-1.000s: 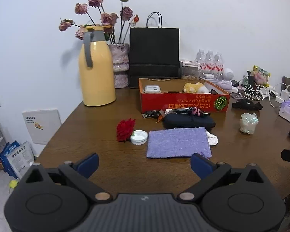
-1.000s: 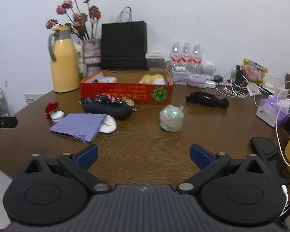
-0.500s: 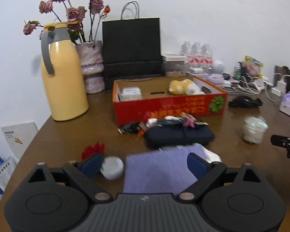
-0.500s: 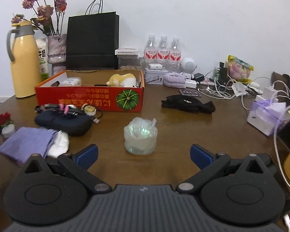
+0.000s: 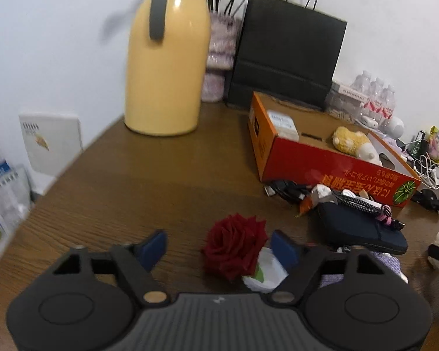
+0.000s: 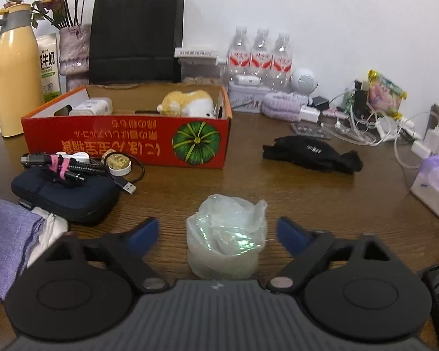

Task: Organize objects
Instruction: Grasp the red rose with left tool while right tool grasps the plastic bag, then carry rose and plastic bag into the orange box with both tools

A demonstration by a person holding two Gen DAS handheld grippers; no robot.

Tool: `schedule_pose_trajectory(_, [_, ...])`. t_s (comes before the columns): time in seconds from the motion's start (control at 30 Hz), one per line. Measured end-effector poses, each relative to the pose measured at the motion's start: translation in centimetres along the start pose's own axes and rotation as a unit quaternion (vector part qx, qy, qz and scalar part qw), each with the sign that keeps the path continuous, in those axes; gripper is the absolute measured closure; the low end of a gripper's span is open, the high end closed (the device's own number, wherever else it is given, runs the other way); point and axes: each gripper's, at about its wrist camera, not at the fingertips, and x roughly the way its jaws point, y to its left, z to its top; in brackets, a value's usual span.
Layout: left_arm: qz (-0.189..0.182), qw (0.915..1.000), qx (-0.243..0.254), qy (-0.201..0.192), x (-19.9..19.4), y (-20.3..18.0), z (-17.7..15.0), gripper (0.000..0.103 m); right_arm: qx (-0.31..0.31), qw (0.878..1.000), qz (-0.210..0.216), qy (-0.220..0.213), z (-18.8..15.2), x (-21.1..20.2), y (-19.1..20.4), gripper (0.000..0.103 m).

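A dark red rose (image 5: 234,244) lies on the brown table (image 5: 149,181) beside a white cap (image 5: 267,270). My left gripper (image 5: 219,248) straddles the rose and its jaws are closing; the left pad still stands well apart from the petals. A crumpled clear plastic bag (image 6: 226,234) sits between the fingers of my right gripper (image 6: 218,232), whose jaws are closing too, with a gap on each side. Behind stands an open red cardboard box (image 6: 125,143) holding a plush toy (image 6: 187,102) and a white item.
A dark pouch (image 6: 64,196) with cables on top and a purple cloth (image 6: 5,234) lie left of the bag. A yellow jug (image 5: 166,67), a vase, a black paper bag (image 5: 286,49), water bottles (image 6: 260,55), chargers and a black cloth (image 6: 310,152) crowd the back.
Both grippers moved forward and down. The left one swung left from the purple cloth to the rose; the right one came up around the plastic bag. Both jaws have narrowed.
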Motion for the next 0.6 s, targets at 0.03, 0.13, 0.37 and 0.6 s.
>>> schedule_pose_trajectory(0.03, [-0.011,0.9999,-0.008,0.005,0.4,0.2,0.1,0.048,0.007,1.0,0.005,0.003,0.0,0.2,-0.1,0.058])
schedule_pose_trajectory(0.13, [-0.037,0.9986,-0.034,0.017,0.7,0.8,0.4,0.071,0.024,0.999,0.025,0.0,0.0,-0.5,-0.1,0.06])
schedule_pose_trajectory(0.37, [-0.058,0.9972,-0.024,-0.041,-5.6,-0.4,0.0,0.073,-0.005,0.998,0.053,-0.034,-0.4,-6.1,1.5,0.06])
schedule_pose_trajectory(0.6, [-0.068,0.9946,0.036,-0.07,-12.5,-3.9,-2.9,0.073,-0.024,0.994,0.09,-0.06,-1.9,-12.7,2.6,0.06])
